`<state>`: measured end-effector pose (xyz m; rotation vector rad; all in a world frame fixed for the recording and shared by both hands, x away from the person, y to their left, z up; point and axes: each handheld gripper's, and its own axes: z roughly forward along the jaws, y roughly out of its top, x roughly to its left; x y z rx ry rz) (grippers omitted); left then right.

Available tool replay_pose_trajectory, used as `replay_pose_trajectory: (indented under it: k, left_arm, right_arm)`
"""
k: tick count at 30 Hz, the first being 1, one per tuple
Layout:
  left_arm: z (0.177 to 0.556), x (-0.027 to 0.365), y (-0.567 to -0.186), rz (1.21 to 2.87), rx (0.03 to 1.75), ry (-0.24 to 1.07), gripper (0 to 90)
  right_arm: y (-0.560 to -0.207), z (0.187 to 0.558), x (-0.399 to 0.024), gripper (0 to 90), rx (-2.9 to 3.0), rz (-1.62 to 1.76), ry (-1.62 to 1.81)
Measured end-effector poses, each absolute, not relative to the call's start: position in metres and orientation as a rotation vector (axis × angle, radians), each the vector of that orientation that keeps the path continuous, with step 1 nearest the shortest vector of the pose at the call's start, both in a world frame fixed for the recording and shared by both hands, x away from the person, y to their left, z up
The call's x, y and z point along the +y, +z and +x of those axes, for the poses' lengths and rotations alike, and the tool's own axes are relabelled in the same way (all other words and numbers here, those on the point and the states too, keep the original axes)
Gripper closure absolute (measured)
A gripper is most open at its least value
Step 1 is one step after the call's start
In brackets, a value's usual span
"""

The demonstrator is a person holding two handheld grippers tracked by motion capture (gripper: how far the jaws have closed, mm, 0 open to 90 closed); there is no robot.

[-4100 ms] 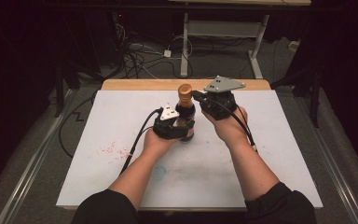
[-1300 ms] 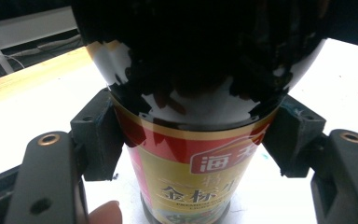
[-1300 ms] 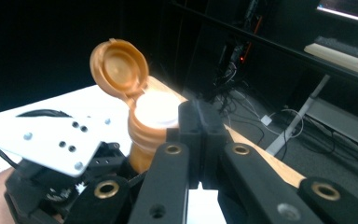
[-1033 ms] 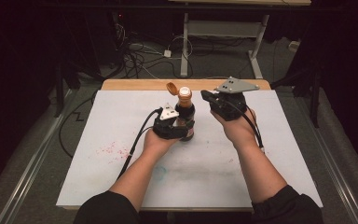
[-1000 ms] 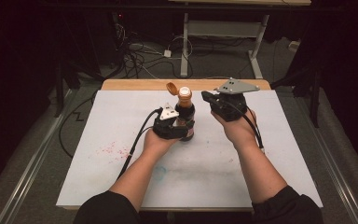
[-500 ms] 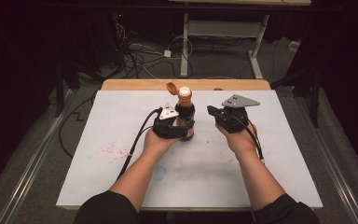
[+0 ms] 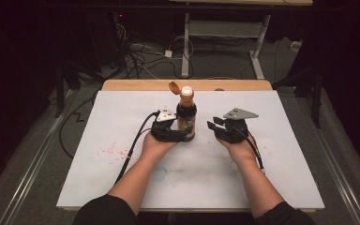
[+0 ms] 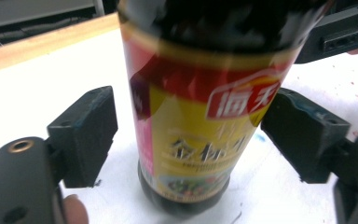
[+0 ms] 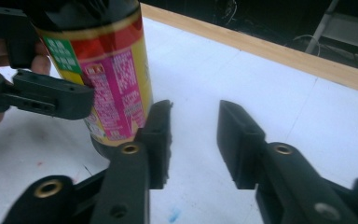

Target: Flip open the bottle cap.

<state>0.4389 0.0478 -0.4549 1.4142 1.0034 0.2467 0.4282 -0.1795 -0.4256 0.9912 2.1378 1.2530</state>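
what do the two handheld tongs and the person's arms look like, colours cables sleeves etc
Both tongs are black, each with two blocky rectangular jaws and brass-coloured rivets on the linkages. The left tongs carry a small white plate on top and trail a black cable across the white table. The right tongs carry a grey three-cornered plate and a black cable along the forearm. The person wears dark sleeves pushed up past the elbows.

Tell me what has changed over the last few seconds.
The bottle's flip cap, shut four seconds ago, now hangs open. The right gripper has left the bottle top, dropping back to the bottle's right, jaws open and empty. The left gripper stays around the bottle's base, and the bottle has not moved.
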Motion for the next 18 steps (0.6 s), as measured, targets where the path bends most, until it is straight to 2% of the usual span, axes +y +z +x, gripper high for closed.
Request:
replay_pose_trajectory:
  k: [8, 18]
  left_arm:
    - [0.436, 0.057, -0.462, 1.372, 1.026, 0.203, 13.0]
    - [0.429, 0.070, -0.465, 1.387, 1.051, 0.196, 0.0]
  right_arm:
    - [-0.430, 0.427, -0.182, 45.7, 2.124, 0.987, 1.281]
    - [-0.433, 0.424, -0.182, 8.4, 2.103, 0.976, 1.326]
